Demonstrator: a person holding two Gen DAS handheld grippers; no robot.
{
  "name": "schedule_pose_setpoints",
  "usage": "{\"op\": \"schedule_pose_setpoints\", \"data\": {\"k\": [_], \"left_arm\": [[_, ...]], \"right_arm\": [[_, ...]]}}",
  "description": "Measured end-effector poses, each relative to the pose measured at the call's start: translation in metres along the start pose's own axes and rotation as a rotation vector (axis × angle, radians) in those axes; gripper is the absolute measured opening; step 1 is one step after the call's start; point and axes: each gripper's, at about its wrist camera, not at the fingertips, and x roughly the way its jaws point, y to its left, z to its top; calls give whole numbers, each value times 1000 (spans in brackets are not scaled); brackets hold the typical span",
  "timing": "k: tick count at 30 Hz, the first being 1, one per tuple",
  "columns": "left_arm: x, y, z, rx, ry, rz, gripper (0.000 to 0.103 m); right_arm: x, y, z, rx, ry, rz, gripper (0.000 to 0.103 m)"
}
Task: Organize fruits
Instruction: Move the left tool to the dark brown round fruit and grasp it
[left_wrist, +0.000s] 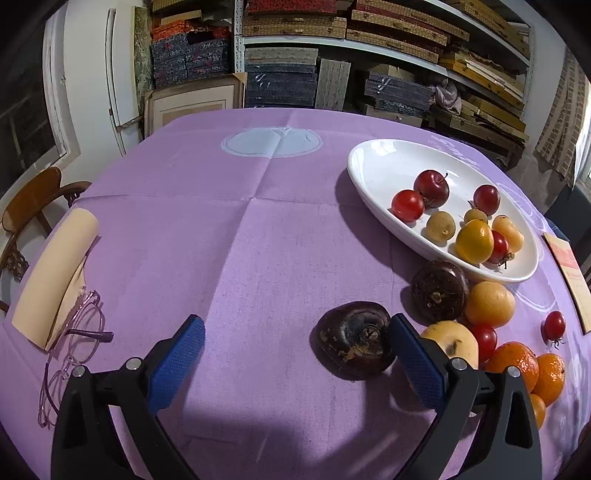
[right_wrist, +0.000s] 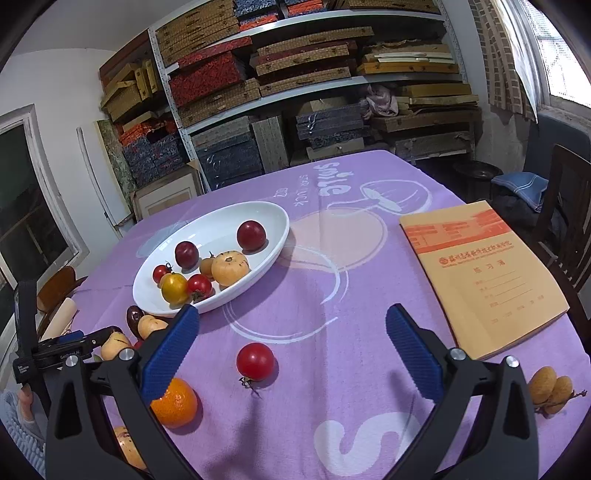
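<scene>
Now my left hand-held gripper (left_wrist: 295, 350) gapes wide, its right finger touching a dark fruit (left_wrist: 355, 340) on the tabletop (left_wrist: 221, 240). Equally wide, my right hand-held gripper (right_wrist: 291, 343) hovers over a red tomato (right_wrist: 255, 361) near the white dish (right_wrist: 155, 295).

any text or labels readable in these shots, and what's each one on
"smile", large white print on the purple tablecloth.
"STAR LUCK", smaller print beside it, same cloth.
A shorter word next to that: too blurred to read.
Orange notebook: red header blocks, a line of Chinese characters and form lines, too small to read.
Left tool, seen from the right wrist view: white lettering on its body, too small to read.
</scene>
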Motion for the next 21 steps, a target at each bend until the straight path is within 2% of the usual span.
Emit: {"op": "schedule_pose_setpoints", "data": {"k": [2,5,7,9,11,13,14,17,21], "left_arm": [[0,-1,1,-13,10,0,99],[-3,-11,-6,18,33,-69,97],[-3,-21,-9,75,25,-43,97],[1,-22,-9,84,46,-32,97],[6,-16,-8,57,62,8,97],[7,-4,-8,7,87,-14,97],[6,-1,-9,-4,88,-23,95],[1,0,-10,12,60,-43,79],[1,-6,-10,45,54,-69,77]], "right_arm": [[0,0,0,2,-3,-1,99],[1,-2,1,10,-1,1,99],[2,-3,0,12,7,-1,99],[2,-2,0,11,8,0,99],[2,-2,0,10,5,-2,99],[2,-2,0,14,8,1,99],[3,-2,0,14,9,2,99],[3,-2,-1,9,12,0,99],[2,-1,1,5,12,0,99]]}}
